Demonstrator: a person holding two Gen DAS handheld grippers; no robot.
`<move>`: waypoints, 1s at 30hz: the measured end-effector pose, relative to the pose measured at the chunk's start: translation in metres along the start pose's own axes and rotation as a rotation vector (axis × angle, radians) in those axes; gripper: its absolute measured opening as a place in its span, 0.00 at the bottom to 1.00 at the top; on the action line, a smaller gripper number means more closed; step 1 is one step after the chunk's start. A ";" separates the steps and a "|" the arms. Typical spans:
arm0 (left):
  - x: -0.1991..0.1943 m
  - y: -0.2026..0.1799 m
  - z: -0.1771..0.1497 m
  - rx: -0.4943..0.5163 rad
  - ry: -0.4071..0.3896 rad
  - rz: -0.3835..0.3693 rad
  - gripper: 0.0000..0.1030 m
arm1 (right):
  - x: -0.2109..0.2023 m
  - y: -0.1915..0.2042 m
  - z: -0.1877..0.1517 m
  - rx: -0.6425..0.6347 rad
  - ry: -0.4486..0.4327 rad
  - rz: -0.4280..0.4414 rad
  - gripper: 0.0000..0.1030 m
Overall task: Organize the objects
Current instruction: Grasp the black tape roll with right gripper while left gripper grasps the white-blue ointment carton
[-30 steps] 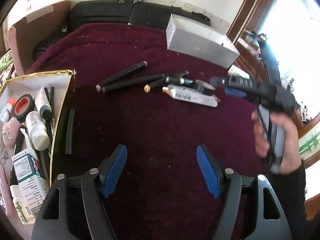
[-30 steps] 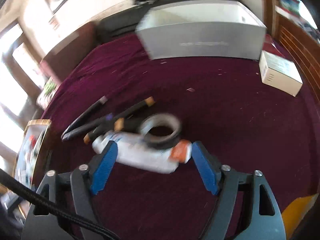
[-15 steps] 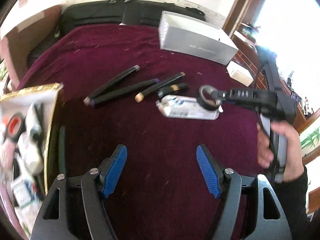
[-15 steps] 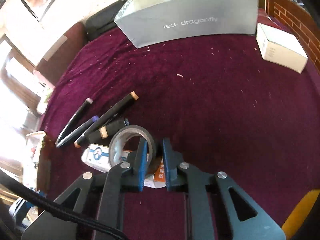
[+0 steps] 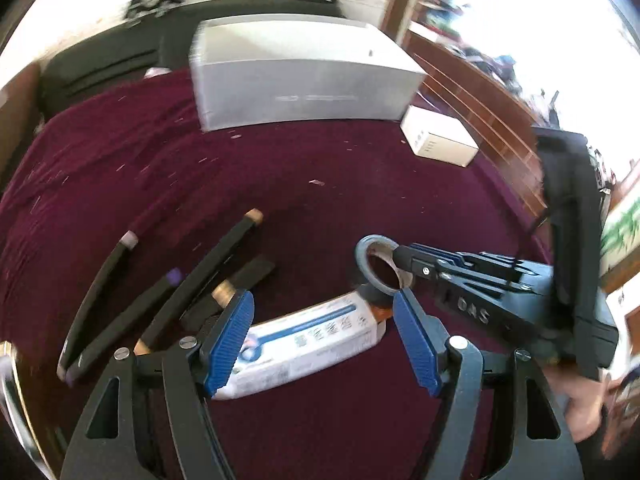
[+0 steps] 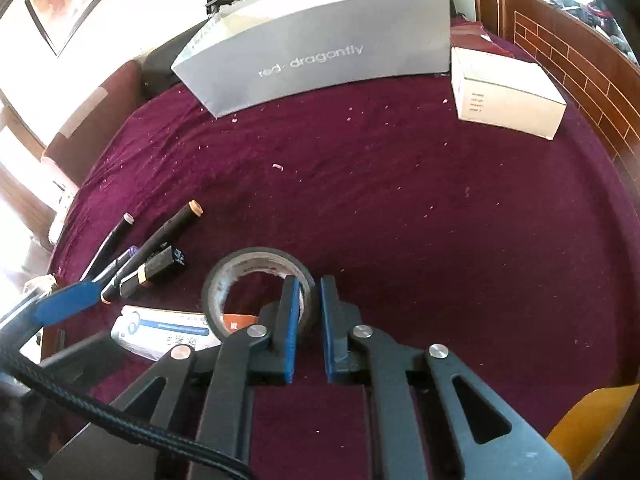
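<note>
Right wrist view is showing the right gripper [image 6: 306,304] with its fingers clamping the near wall of the tape roll [image 6: 256,276], which is lying by the tabletop's [image 6: 400,208] near edge, seemingly propped on the white tube [image 6: 160,330]. Left gripper [image 5: 322,340] is hanging with fingers spread wide, straddling that tube without pressing it. Black markers [image 5: 200,276] are lying toward the left edge. Farther back, a grey box [image 6: 320,56] and a small white box [image 6: 508,96] are sitting along the far edge.

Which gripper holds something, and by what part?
The right gripper pinches the tape roll by its near wall, one finger inside the ring. The left gripper is open, holding nothing.
</note>
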State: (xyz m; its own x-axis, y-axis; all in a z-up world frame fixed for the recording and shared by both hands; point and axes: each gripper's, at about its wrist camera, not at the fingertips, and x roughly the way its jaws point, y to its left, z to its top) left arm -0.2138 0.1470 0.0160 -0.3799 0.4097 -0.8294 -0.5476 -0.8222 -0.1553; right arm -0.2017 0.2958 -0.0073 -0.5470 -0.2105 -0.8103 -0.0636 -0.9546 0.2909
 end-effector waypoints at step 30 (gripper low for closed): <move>0.030 0.001 -0.032 0.091 0.213 -0.172 0.64 | 0.002 -0.008 0.002 0.049 0.034 0.073 0.46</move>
State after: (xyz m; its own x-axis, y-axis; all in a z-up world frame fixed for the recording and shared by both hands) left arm -0.2021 0.1457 -0.0258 -0.1156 0.4394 -0.8908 -0.6590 -0.7050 -0.2622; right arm -0.2036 0.3036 -0.0106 -0.5232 -0.2870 -0.8024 -0.0657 -0.9252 0.3737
